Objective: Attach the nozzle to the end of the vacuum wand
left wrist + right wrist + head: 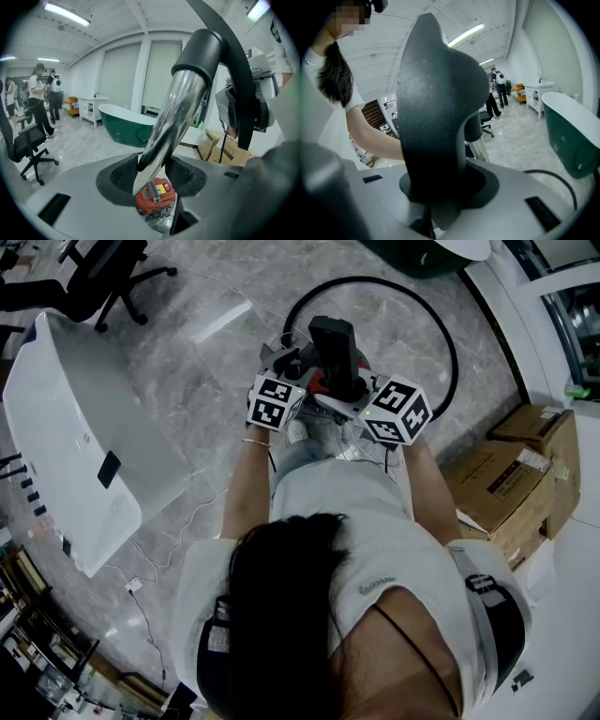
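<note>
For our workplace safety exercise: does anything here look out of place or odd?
A black cord lies in a wide loop on the floor, ringing the spot where the person works: a likely trip hazard. Nothing looks spilled or broken.

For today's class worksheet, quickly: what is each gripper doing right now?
Left gripper: closed on the vacuum wand.
Right gripper: closed on the black nozzle.

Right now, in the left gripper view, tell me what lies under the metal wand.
Below the metal wand, a red vacuum body with a yellow label shows through the gap between the pads of the left gripper. The gripper covers the rest of it.
</note>
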The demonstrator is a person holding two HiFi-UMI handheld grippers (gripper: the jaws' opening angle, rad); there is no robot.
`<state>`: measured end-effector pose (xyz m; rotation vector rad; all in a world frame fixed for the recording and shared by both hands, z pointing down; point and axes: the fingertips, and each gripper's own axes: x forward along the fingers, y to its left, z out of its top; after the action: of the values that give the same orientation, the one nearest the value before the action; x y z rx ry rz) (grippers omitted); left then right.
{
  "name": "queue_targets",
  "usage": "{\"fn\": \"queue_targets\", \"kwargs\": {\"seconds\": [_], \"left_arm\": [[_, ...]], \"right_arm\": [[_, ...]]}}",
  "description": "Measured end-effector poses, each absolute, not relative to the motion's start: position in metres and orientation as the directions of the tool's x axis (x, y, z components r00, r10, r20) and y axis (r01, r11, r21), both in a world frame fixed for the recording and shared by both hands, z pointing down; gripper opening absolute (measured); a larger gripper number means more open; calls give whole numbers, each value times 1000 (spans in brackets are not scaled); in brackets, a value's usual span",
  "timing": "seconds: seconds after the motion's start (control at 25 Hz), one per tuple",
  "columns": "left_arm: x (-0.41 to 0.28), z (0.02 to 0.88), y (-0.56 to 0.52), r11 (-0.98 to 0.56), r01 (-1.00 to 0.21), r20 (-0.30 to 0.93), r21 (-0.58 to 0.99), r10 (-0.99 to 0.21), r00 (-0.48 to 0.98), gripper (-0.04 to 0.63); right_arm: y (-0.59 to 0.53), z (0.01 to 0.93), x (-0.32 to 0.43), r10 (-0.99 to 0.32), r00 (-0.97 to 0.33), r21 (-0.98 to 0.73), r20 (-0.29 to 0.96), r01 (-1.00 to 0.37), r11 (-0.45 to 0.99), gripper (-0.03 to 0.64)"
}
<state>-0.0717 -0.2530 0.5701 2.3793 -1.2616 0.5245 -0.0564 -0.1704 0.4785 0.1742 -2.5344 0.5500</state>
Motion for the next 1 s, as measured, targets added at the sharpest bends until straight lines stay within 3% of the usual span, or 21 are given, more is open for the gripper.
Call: {"fn": "queue_targets", "kwargs": {"seconds": [0.32,0.8,1.0], "left_arm": [[-74,570,-253,-499,-846,495,187,-696,520,183],[-75,569,-253,-482,-851,481,208,-707,518,187],[-74,570,-253,-477,-850,475,224,-708,522,190]], "right_arm": [[-168,488,-51,-39,-834,-341,551,-267,901,120],[-165,483,-50,-31,-872,-394,489,-253,883,242],[-164,482,-49,-44,-881,-396,472,-256,882,259]]}}
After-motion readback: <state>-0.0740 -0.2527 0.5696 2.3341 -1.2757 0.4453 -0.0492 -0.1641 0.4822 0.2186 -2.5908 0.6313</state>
